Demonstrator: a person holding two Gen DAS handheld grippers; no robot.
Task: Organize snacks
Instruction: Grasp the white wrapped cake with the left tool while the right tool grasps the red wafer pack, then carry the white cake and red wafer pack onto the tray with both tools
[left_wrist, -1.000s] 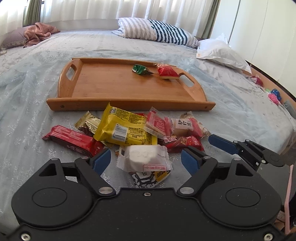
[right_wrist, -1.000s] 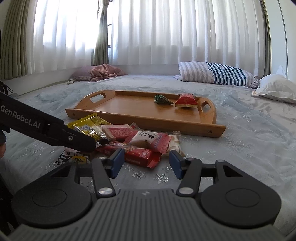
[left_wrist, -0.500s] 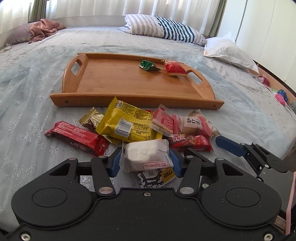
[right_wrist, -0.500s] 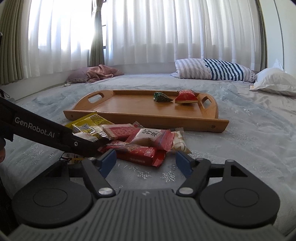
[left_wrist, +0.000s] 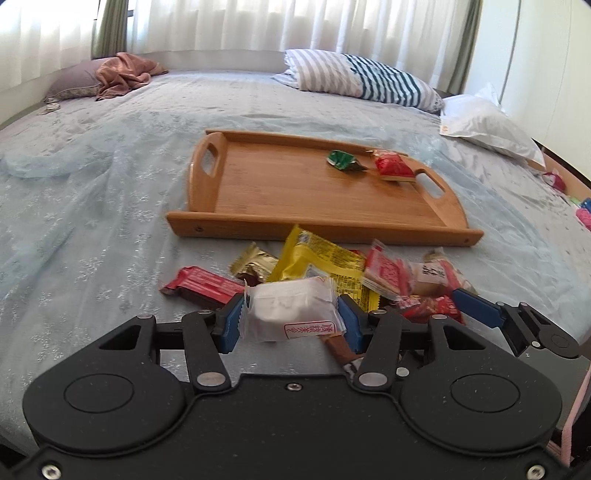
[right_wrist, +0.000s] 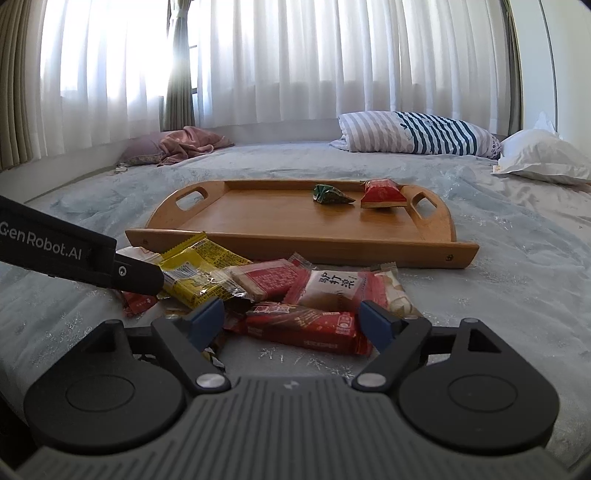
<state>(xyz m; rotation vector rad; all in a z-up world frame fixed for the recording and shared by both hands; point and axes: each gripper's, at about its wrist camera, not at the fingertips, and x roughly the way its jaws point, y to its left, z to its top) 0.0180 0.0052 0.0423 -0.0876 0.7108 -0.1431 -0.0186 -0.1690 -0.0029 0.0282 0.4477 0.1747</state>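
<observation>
The left tool (left_wrist: 291, 319) is gripping a white wrapped snack (left_wrist: 293, 308) between its blue pads, holding it just above the snack pile (left_wrist: 332, 273) on the bed (left_wrist: 92, 206). Beyond the pile, the wooden tray (left_wrist: 314, 225) is carrying a green packet (left_wrist: 343, 160) and a red packet (left_wrist: 393, 168). The right tool (right_wrist: 291, 323) is opening its jaws, a red bar (right_wrist: 306, 326) lying between them, untouched.

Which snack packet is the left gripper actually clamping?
The white packet with the red stamp label: the left gripper's jaws press its sides and it is lifted, while the yellow, gold and red packets lie on the bedspread.
</observation>
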